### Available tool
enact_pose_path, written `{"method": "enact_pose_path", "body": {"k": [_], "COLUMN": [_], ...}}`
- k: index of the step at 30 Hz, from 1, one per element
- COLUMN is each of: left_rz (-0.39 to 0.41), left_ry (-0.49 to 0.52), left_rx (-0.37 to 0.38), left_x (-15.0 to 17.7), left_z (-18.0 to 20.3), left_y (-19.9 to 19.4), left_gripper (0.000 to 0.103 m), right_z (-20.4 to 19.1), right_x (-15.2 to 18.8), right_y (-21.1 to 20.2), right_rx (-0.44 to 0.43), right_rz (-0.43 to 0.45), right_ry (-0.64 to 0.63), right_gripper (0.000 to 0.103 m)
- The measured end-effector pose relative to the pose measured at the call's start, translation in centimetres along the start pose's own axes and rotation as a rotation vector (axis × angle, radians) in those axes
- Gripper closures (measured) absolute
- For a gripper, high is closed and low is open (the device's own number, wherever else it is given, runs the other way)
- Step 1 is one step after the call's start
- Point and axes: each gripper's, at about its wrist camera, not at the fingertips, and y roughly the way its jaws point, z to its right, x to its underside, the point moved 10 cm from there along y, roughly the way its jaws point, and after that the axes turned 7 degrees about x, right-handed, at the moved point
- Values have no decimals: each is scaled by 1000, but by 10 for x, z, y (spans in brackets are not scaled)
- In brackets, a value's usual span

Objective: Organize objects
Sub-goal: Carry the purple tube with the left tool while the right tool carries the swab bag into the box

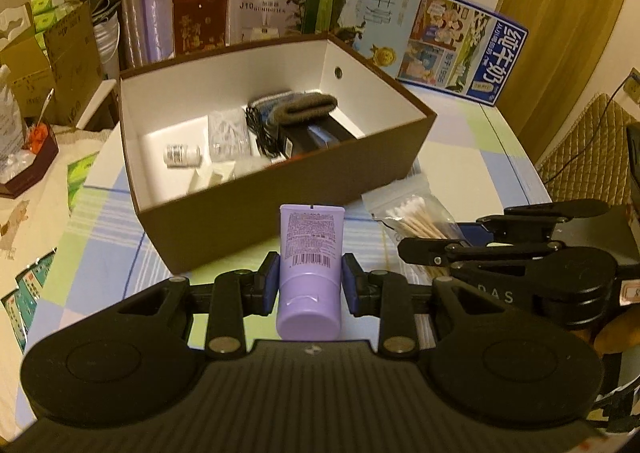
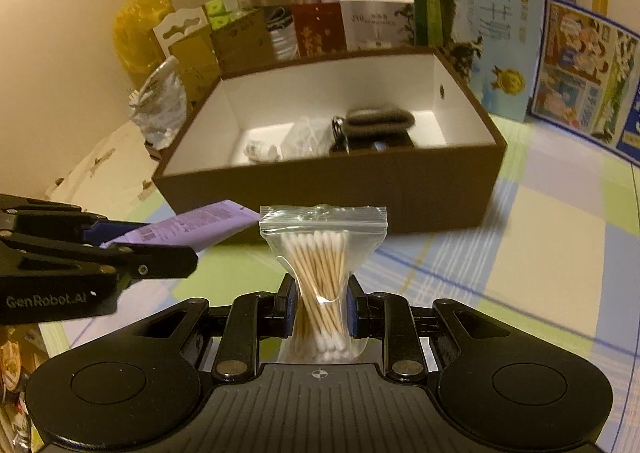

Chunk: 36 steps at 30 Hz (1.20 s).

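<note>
Left tool [image 1: 310, 280] — closed on a lilac tube [image 1: 310, 253], gripped by both blue pads [image 1: 271, 281] just above its cap; the cap end points back toward the camera and the crimped end forward, toward the near wall of the brown box [image 1: 256, 209]. The tube is held in the air in front of that wall, not inside the box.

Right tool [image 2: 319, 303] — closed on a clear zip bag of cotton swabs [image 2: 322, 253], pinched at the middle so that the bag narrows to a waist, the sealed edge up and forward. It too is held clear of the checked table [image 2: 540, 253], before the box's near wall. In the right wrist view the left tool enters from the left, and the tube's crimped end lies just beside the bag's upper left corner; whether they touch cannot be told.

The box stands open on the table, white inside. On its floor lie a small white bottle [image 1: 182, 153], a clear plastic packet [image 1: 228, 133], a dark coiled cable [image 1: 260, 133], a grey folded cloth [image 1: 308, 107] and a dark flat case [image 1: 316, 137]. Printed cartons [image 1: 460, 49] stand upright behind the box.
</note>
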Motion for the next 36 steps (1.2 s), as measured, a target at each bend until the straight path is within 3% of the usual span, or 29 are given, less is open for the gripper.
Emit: {"method": "enact_pose_path", "body": {"k": [19, 36], "left_rz": [42, 22], "left_ry": [-15, -27], "left_rx": [-67, -138], "left_x": [-62, -119], "left_z": [-47, -109], "left_y": [29, 89], "left_gripper": [76, 76], "right_z": [-8, -7], "right_x": [-77, -138], "right_y": [44, 123], "right_rx": [-58, -88], "right_rz": [39, -20], "right_ry": [17, 98], "right_gripper": [82, 82]}}
